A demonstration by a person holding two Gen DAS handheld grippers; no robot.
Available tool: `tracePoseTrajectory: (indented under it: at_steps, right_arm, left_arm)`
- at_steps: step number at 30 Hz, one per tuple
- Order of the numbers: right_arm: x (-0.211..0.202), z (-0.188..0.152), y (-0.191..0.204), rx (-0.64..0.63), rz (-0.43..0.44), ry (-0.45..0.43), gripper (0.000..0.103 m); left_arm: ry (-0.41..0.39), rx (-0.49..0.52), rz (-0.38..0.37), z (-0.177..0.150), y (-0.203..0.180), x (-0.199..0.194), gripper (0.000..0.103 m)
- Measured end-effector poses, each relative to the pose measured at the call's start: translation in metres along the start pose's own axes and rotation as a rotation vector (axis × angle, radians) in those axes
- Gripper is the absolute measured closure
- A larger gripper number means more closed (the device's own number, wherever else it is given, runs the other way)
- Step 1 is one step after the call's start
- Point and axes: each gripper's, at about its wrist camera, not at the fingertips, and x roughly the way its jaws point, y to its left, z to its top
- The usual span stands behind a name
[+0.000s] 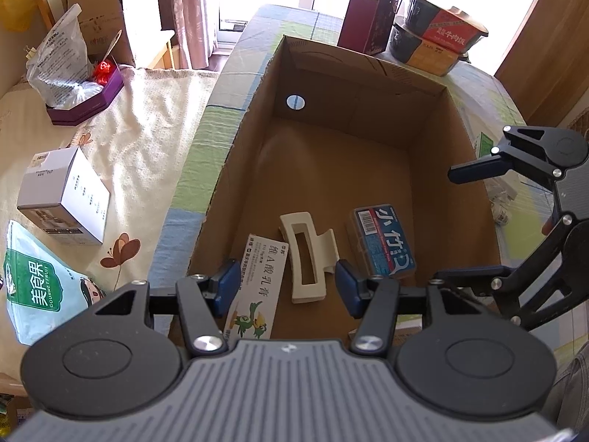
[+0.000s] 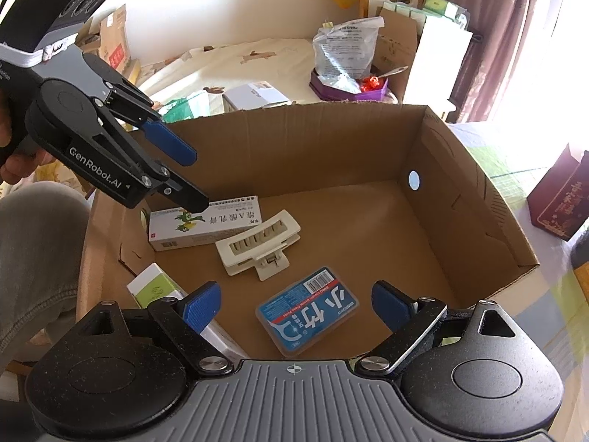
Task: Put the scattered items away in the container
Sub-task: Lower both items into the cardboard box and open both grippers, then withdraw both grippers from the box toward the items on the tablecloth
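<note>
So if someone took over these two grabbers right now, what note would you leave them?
Left gripper: open, empty, above the box's near end.
Right gripper: open, empty, above the blue case.
In the box: ointment carton, hair clip, blue case.
Left, probably: a green-and-white carton by the box's near wall; small white items on the table beyond the far wall. Other clutter may not belong to the job.

Checked tablecloth point(image 1: 235, 59) over the table, bearing an open cardboard box point(image 1: 353, 84), a dark red carton point(image 1: 368, 22), two stacked food bowls point(image 1: 438, 33).
</note>
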Motion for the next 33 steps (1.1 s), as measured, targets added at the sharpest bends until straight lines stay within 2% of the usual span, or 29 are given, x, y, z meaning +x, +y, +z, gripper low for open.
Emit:
tracePoseTrajectory:
  at_steps: [22,28,33]
  right_arm:
    - [-0.052,0.002,0.031,0.016,-0.037,-0.069,0.009]
    - [-0.075,-0.004,0.048,0.050,-0.052,-0.099,0.009]
    - [-0.094,-0.014,0.066,0.090,-0.064,-0.118,0.009]
  left_arm:
    - [-0.051,0.028,-0.011,-0.005,-0.025,-0.045,0.045]
    - [-0.072,0.042,-0.017,-0.013,-0.037,-0.066,0.041]
    - [-0.082,0.051,-0.022,-0.027,-0.047,-0.084,0.030]
